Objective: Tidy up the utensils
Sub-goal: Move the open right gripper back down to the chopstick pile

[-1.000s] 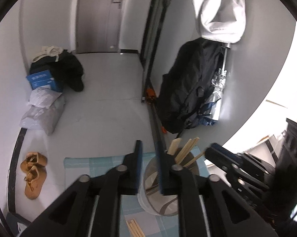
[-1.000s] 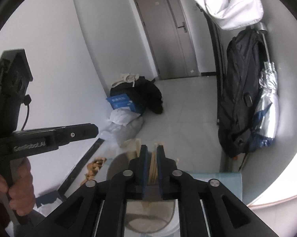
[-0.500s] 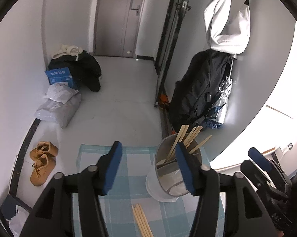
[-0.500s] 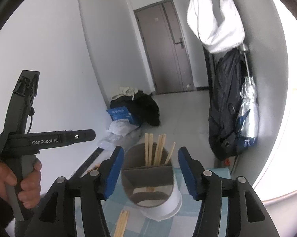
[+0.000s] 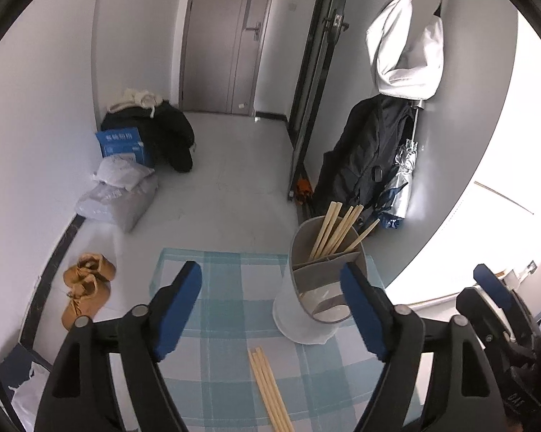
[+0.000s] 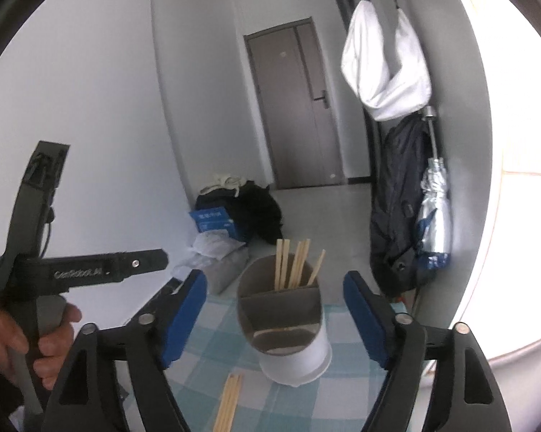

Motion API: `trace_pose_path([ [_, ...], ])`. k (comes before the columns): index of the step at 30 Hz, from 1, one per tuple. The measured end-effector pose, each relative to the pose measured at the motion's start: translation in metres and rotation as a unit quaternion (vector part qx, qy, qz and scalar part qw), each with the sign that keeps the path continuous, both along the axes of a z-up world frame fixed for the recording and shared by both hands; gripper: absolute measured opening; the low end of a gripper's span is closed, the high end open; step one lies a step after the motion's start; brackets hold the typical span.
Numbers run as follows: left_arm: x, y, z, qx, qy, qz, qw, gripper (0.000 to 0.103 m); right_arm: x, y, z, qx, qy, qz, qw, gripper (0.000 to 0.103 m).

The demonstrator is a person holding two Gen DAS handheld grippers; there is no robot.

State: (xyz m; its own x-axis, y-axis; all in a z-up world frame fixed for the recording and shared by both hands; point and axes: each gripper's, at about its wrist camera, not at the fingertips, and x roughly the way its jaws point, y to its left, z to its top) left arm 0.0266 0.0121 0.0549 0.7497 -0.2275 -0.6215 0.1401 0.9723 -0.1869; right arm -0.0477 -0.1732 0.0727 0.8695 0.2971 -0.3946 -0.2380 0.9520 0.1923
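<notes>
Two fisheye views look along two hand-held claws over a desk covered by a blue and white checked cloth. A tall grey cylindrical utensil holder with inner dividers and a white base stands upright on the cloth, toward its far right side in the left wrist view. Several pale wooden chopsticks stand in its rear compartment, leaning and poking above the rim. A small bundle of loose wooden chopsticks lies flat on the cloth just in front of the holder, apart from it.

The left claw, black with blue pads, is released and its jaws are opening; nothing is gripped, though its right finger overlaps the holder in the picture. The right claw is likewise released with jaws opening; the holder shows between its fingers, but the pads stand clear of it.

In the right wrist view a person's hand grips the left tool's handle at the left edge
</notes>
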Motion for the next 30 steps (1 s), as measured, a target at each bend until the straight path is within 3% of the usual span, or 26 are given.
trace_pose_path([
  [5,-0.013,0.006,-0.005,0.002,-0.027,0.016,0.9995,0.087,-0.009,0.005,-0.009,-0.015,0.003,-0.007,1.0,0.085],
  [12,-0.024,0.015,-0.021,-0.004,-0.037,0.031,0.9988,0.09,-0.015,0.011,-0.03,-0.026,0.02,-0.022,0.999,0.089],
  [21,-0.022,0.026,-0.062,-0.019,-0.002,0.056,0.9983,0.089,-0.02,0.022,-0.064,-0.046,0.072,-0.019,0.996,0.089],
  [30,-0.024,0.036,-0.093,-0.004,0.013,0.071,0.9974,0.089,-0.018,0.032,-0.096,-0.056,0.128,0.003,0.99,0.089],
])
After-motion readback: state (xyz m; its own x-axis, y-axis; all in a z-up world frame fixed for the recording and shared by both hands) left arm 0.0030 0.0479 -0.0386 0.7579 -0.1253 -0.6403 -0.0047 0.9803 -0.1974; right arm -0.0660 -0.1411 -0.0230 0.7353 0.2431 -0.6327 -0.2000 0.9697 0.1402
